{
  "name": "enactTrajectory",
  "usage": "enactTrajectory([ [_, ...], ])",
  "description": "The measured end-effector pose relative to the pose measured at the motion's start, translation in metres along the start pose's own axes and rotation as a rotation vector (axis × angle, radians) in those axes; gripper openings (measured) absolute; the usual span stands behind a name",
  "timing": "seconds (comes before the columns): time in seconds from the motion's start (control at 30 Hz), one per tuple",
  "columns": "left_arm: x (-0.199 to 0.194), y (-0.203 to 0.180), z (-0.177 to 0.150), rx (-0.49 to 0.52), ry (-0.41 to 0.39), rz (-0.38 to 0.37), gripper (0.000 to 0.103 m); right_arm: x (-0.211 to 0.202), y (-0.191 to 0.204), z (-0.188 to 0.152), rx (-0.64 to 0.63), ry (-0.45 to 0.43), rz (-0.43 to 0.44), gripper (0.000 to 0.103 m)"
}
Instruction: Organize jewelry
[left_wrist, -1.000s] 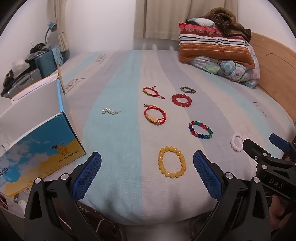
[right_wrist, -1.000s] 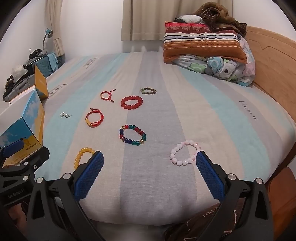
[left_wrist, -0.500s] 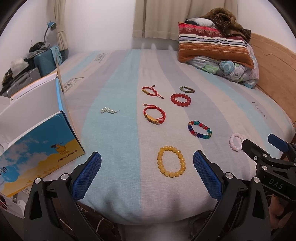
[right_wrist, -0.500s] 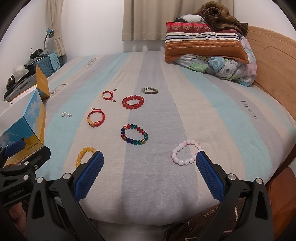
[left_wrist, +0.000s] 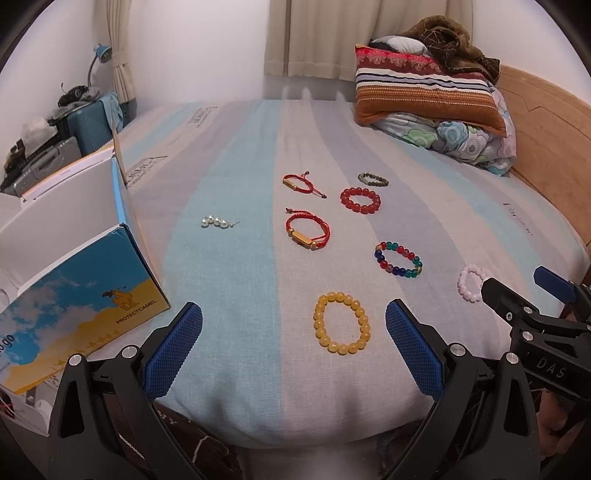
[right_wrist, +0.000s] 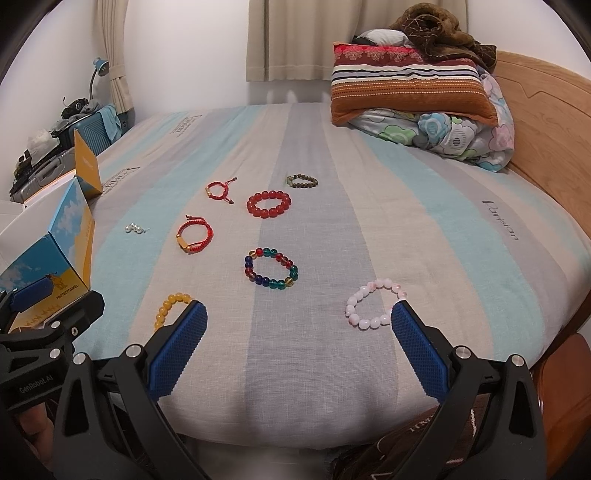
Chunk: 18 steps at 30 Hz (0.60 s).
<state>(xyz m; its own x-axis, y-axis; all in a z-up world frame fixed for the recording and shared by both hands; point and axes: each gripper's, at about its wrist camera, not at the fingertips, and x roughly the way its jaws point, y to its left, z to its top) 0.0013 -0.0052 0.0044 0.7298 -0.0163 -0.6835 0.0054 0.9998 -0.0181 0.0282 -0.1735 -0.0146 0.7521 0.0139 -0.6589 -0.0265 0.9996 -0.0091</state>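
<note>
Bracelets (left_wrist: 341, 323) on bed (right_wrist: 369, 221), both grippers (left_wrist: 293, 332) (right_wrist: 299, 328) wide apart (empty)

Yellow bracelet (right_wrist: 170, 305) partly behind claw

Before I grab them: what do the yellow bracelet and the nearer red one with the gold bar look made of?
Yellow bracelet: smooth glossy round beads, likely glass, resin or stone. Red bracelet: braided cord, matte, with a shiny gold-coloured bar, probably metal.
</note>
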Motion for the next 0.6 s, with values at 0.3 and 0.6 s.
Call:
enactTrajectory([
  [0.3,0.0002,-0.0007,0.0001,0.000,-0.003,0.004,0.097,-0.0001,0.0018,-0.0003,-0.001,0.001,0.000,0.096],
  [0.6,-0.0010,-0.0009,-0.0002,0.007,-0.006,0.006,0.097,-0.0001,0.0020,-0.0002,0.000,0.001,0.000,0.096],
])
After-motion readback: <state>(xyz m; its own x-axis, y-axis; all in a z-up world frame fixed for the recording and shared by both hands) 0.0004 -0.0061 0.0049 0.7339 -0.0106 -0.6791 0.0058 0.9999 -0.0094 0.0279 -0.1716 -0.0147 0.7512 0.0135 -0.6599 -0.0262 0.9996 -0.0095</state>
